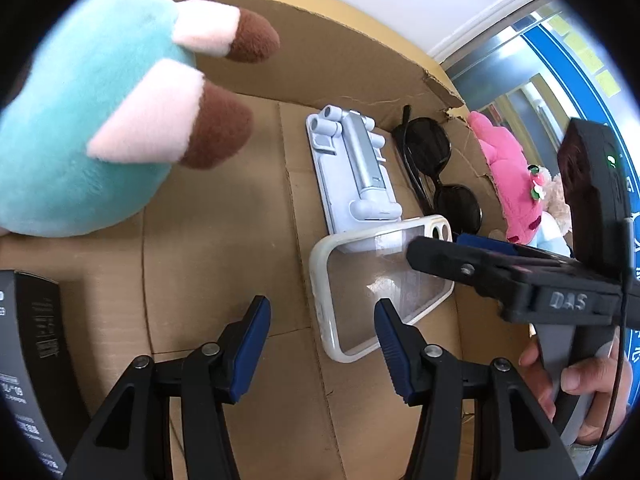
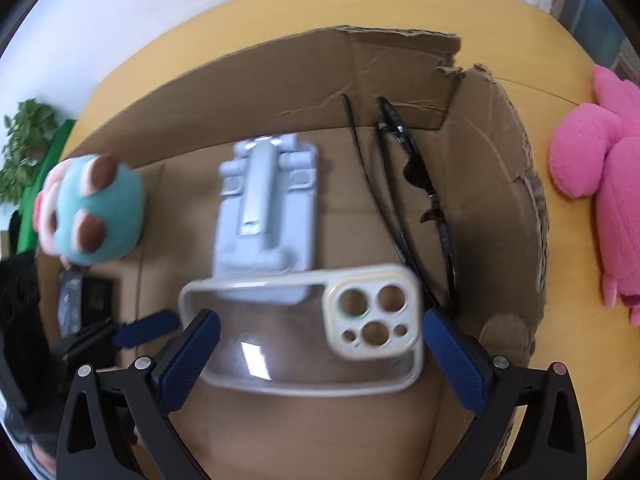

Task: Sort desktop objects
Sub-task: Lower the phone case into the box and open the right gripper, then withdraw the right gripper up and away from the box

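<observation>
A cardboard box (image 2: 496, 200) lies open on a yellow table. Inside lie a clear phone case (image 1: 380, 288) (image 2: 304, 328), a light blue phone stand (image 1: 352, 172) (image 2: 264, 208), black sunglasses (image 1: 436, 172) (image 2: 420, 200) and a teal plush toy (image 1: 80, 128) (image 2: 96, 208). My left gripper (image 1: 320, 340) is open and empty above the box floor, left of the case. My right gripper (image 2: 320, 360) is open, its fingers on either side of the phone case, apart from it. It also shows in the left wrist view (image 1: 480, 272) above the case.
A pink plush toy (image 2: 600, 184) (image 1: 512, 176) lies on the table (image 2: 560, 64) right of the box. A black carton (image 1: 28, 360) stands at the box's left. A green plant (image 2: 24, 140) is far left. The box's right wall is torn.
</observation>
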The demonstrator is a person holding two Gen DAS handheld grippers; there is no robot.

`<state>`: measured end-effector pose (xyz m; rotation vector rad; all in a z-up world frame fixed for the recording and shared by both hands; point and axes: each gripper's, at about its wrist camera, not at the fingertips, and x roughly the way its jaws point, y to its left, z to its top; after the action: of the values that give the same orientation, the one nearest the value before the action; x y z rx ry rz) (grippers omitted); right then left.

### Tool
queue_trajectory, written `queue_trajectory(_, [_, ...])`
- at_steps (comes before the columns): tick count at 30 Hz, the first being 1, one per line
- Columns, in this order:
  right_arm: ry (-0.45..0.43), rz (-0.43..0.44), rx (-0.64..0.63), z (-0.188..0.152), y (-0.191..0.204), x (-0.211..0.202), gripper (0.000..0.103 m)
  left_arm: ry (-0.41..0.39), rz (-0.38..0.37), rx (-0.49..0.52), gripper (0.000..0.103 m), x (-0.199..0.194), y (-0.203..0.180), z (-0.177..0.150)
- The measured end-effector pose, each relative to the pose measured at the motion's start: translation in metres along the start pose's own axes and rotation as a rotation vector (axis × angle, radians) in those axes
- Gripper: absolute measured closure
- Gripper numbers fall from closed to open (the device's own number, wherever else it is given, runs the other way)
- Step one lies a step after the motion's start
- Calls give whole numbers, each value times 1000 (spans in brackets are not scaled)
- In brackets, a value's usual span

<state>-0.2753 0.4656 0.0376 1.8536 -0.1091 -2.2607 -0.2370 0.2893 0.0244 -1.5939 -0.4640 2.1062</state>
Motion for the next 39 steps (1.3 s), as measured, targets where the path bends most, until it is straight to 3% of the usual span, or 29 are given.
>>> queue_trajectory(5, [88,-114,-42,3,21,16,0,-5,-13,-3,50,0,2,2])
queue_trajectory(13, [127,-111,-1,6,29,15,0,-13,19,-35,50,-13,14,1])
queue_trajectory(15, [149,-70,11,4,27,16,0,-6,16,-27,49,-15,16,0])
queue_trajectory(17, [198,39,51,-2,24,19,0,3,22,-1,49,-15,14,-3])
queue_trajectory(21, [149,19,23,-7,28,14,0,9,21,13,50,-14,15,-4])
queue_trajectory(29, [70,76,37,-25,31,-1,3,38,-9,40,50,-23,21,-16])
queue_trajectory(39, [76,140,31,-50,47,-11,2,71,21,38,51,-39,21,-34])
